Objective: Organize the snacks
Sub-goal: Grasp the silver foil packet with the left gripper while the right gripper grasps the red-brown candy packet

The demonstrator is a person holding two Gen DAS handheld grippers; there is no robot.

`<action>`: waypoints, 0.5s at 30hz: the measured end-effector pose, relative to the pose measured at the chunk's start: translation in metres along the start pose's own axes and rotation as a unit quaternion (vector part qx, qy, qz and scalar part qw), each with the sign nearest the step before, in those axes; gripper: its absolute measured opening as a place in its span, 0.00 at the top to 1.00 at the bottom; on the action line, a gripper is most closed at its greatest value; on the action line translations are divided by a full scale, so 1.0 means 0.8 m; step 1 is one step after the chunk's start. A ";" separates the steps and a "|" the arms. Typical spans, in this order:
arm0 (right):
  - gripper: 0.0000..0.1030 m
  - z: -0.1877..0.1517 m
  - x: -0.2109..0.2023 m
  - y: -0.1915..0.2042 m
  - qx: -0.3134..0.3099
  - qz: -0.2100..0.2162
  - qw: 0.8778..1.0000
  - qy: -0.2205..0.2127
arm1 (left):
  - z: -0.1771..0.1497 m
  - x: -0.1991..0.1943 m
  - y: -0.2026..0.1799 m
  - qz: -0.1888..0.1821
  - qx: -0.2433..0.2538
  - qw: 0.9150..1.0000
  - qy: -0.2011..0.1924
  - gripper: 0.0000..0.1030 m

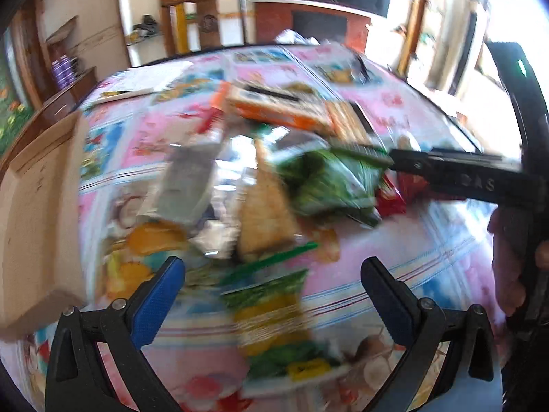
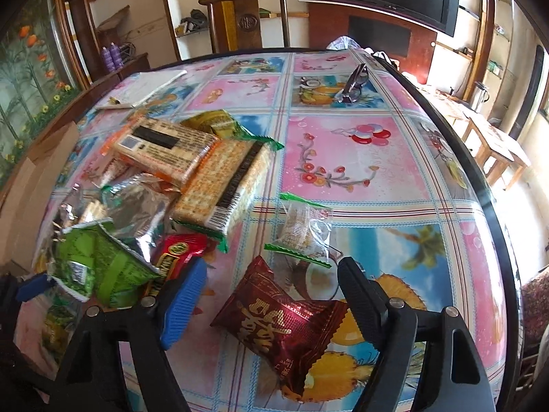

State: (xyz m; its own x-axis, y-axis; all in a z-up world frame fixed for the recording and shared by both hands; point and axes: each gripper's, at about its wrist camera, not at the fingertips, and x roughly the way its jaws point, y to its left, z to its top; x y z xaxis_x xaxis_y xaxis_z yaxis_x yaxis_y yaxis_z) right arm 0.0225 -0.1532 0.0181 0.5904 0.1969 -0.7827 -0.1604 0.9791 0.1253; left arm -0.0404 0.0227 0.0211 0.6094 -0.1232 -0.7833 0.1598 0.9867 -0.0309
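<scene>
Flowered oilcloth covers the bench. Between the spread right claw lies the dark red snack packet, not pinched. Left claw stands spread above the snack pile, ready to sort.

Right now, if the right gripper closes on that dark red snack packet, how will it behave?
The dark red snack packet looks puffed and glossy, so it will probably crumple and may slip between the pads. It seems light for its size. Lying flat on the tablecloth, it shouldn't roll.
</scene>
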 end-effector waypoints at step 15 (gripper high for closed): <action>0.38 0.003 -0.050 0.004 0.024 0.121 0.989 -0.079 | 0.008 -0.057 0.151 0.076 -0.140 0.987 -0.022 0.29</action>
State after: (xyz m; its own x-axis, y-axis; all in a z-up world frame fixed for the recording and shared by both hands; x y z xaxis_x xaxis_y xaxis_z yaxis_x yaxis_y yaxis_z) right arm 0.0002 -0.1582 0.0514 0.6563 0.4269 -0.6221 -0.2759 0.9032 0.3288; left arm -0.0437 0.1470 0.0571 0.6446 0.0294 -0.7639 -0.1530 0.9840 -0.0913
